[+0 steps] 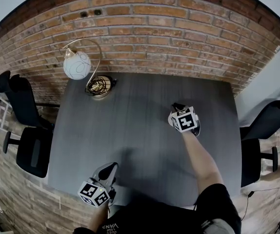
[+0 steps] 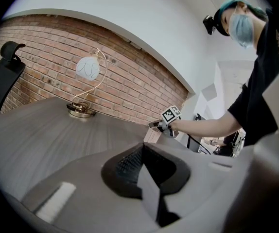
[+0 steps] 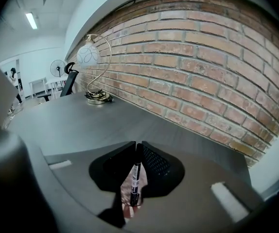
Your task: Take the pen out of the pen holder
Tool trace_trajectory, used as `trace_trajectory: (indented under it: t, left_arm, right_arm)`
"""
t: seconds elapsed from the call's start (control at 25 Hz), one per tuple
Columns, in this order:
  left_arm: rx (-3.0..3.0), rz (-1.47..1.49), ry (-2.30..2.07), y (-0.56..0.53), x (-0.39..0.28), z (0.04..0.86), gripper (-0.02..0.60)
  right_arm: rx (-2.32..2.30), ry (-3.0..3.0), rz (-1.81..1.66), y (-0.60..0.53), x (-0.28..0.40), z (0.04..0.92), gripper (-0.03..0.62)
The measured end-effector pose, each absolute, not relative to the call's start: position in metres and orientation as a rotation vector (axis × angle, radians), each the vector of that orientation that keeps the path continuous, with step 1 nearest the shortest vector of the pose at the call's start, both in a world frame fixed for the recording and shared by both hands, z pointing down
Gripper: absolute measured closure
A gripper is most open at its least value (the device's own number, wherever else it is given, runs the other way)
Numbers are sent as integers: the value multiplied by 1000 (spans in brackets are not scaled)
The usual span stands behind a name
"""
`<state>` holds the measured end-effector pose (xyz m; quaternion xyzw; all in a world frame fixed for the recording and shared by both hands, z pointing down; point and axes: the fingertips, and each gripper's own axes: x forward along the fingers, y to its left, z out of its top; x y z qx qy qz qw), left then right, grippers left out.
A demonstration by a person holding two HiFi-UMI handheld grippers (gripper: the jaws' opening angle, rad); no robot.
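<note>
A black pen point(image 3: 136, 176) with a white label stands upright between the jaws of my right gripper point(image 3: 136, 147), which is shut on it. Its lower end is still inside a pale pink pen holder point(image 3: 128, 200) right under the jaws. From the left gripper view the holder point(image 2: 152, 135) stands on the table below the right gripper point(image 2: 165, 124). In the head view the right gripper point(image 1: 179, 107) is over the table's right half and hides the holder. My left gripper point(image 1: 110, 168) rests at the table's front edge, its jaws together with nothing in them point(image 2: 142, 152).
The grey table point(image 1: 130, 126) stands against a brick wall point(image 1: 179, 38). A brass lamp with a white globe point(image 1: 77, 65) is at the back left corner. Black office chairs flank the table, one at the left point(image 1: 25, 126), one at the right point(image 1: 267, 126).
</note>
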<state>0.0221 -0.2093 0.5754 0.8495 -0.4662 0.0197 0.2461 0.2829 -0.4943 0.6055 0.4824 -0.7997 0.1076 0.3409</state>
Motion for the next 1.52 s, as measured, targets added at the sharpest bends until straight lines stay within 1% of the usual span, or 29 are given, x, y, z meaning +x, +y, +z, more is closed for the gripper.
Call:
trace_trajectory:
  t: [0.72, 1.2, 1.52]
  left_arm:
    - [2386, 36, -1242, -199, 9, 557, 529]
    - [2489, 30, -1119, -198, -15, 537, 529]
    - [2537, 32, -1044, -195, -30, 526, 529]
  right_arm:
    - [1430, -2180, 222, -480, 285, 550, 560]
    - [1723, -2254, 225, -437, 296, 489, 562]
    - [1817, -2273, 238, -403, 290, 465, 563]
